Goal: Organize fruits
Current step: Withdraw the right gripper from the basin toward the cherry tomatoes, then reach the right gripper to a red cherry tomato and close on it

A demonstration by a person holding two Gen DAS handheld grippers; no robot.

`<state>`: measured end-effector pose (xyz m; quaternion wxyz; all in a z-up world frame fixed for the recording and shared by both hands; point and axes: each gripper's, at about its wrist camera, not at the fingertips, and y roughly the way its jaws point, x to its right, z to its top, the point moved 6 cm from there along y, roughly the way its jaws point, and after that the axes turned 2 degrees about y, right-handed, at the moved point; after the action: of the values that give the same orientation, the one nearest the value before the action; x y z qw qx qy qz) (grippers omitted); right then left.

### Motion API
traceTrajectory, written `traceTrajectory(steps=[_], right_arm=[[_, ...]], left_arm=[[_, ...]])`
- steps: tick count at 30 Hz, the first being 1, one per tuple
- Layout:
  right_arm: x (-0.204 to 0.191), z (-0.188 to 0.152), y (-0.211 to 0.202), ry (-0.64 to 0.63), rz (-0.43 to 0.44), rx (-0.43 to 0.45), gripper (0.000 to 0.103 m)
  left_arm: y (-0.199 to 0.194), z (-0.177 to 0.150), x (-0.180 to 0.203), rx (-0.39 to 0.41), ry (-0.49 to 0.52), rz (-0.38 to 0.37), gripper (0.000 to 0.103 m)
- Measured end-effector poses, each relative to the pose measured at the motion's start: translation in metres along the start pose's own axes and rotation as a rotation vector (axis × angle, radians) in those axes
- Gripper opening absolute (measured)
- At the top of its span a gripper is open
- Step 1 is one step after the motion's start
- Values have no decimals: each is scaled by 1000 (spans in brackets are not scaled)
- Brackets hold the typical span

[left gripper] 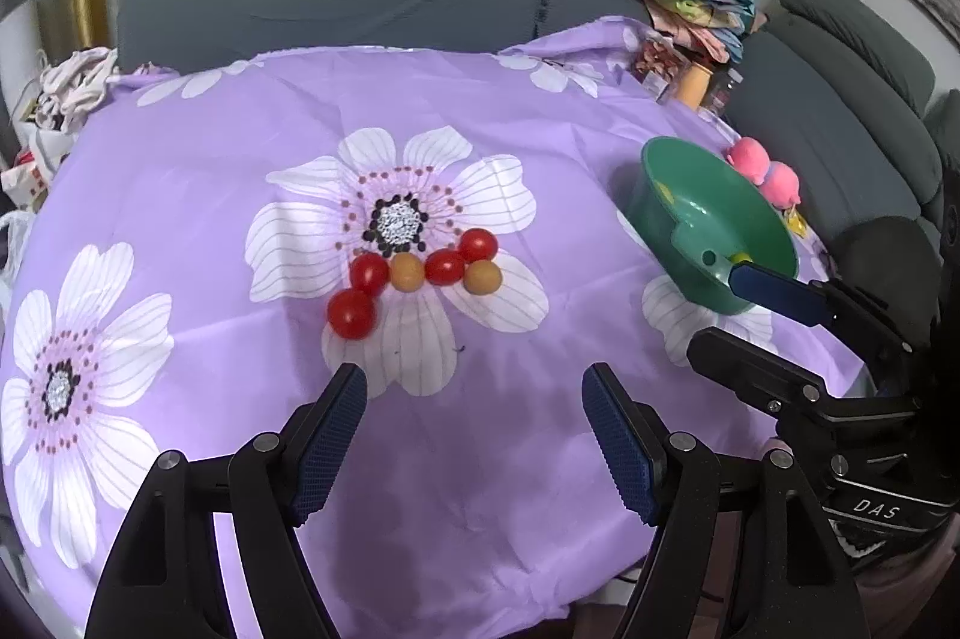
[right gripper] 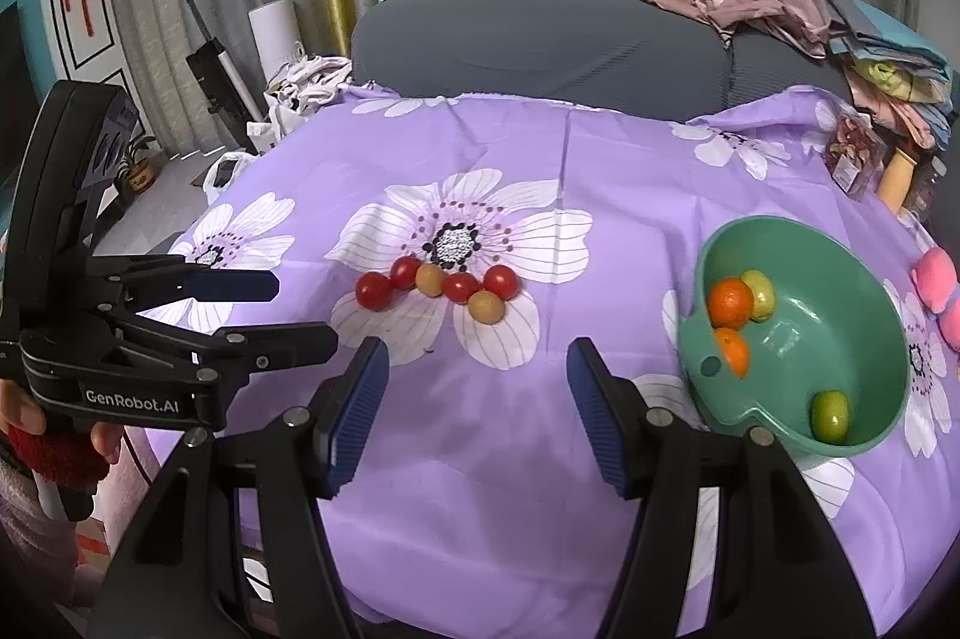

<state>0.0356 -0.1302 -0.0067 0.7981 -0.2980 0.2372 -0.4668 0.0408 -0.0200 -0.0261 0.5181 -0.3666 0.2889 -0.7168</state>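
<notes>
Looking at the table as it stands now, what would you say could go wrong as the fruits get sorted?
1. The four red cherry tomatoes and two tan round fruits touch in a tight cluster; pinching one may send its neighbours rolling over the purple floral tablecloth.
2. The green plastic bowl sits near the table's right edge; a nudge could shift it toward the drop.
3. Both open grippers, left and right, face the same cluster, so their fingers might collide.

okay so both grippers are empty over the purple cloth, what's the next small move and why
Probably ease the left gripper, open and empty, forward onto the nearest red tomato. Six small fruits still lie loose on the cloth, while the green bowl already holds others.
</notes>
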Motion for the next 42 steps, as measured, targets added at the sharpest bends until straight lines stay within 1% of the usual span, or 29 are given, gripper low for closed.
traceTrajectory(steps=[14,32,42], right_arm=[[-16,0,12,-28,12,-31,62],[-19,-9,44,-20,22,-104,62],[-14,-15,61,-8,15,-147,62]], left_arm=[[0,-6,-11,2,-17,2,74],[16,-12,-27,-36,-41,4,74],[24,-13,-33,-51,-33,15,74]])
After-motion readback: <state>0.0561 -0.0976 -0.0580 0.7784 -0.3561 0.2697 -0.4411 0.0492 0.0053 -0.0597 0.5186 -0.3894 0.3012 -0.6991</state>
